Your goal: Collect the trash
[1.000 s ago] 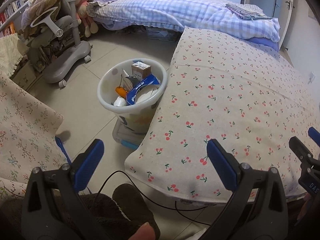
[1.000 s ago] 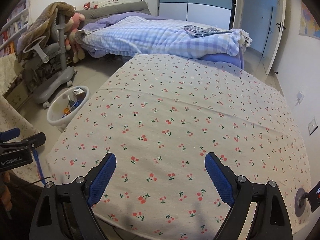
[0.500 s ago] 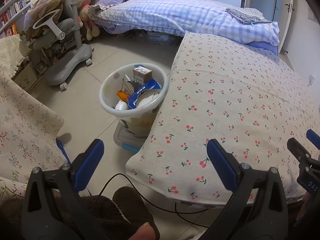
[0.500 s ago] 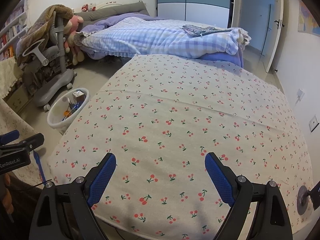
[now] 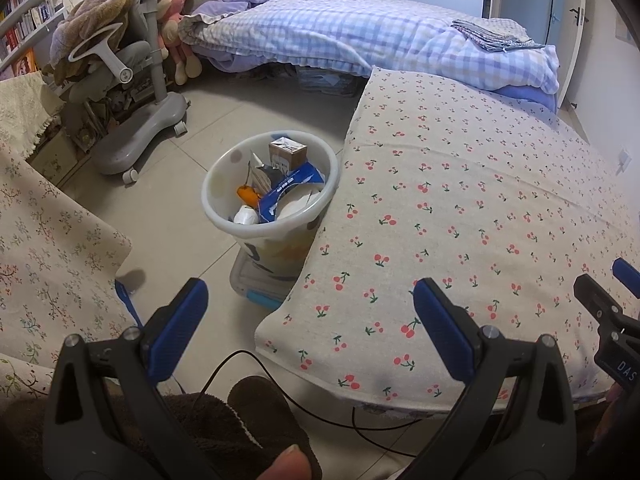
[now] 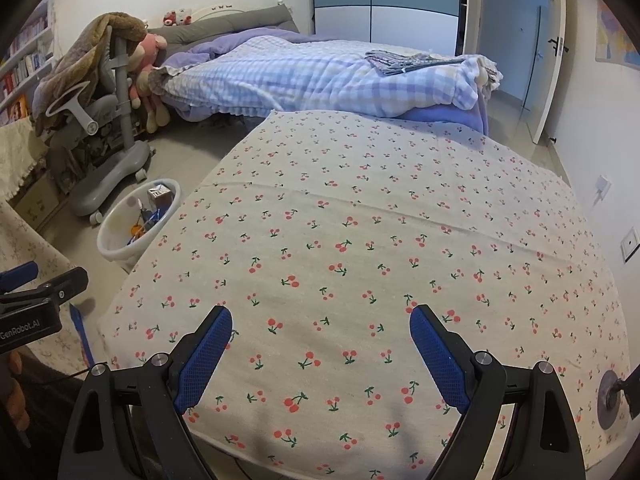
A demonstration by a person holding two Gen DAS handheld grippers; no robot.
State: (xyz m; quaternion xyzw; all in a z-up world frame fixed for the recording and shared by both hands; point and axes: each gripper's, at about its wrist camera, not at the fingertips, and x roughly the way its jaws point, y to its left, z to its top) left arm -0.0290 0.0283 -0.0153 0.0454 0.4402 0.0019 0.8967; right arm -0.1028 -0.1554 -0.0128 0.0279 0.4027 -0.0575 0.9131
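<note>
Standing at frame centre, a trash-filled bin (image 5: pixel 256 236) is seen beside the cherry-print table (image 5: pixel 480 216); both grippers' jaws are spread, empty: left gripper (image 5: pixel 308 316), right gripper (image 6: pixel 320 344).

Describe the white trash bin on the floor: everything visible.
The round white translucent plastic bin stands upright on the grey tiled floor, tapering downward, with faint dots and pictures on its wall. Its rim presses against the edge of the cherry-print cloth-covered table. It seems to stand on a clear lidded box with a blue latch. It is nearly full: a small brown carton, a blue wrapper, something orange, white pieces.
</note>
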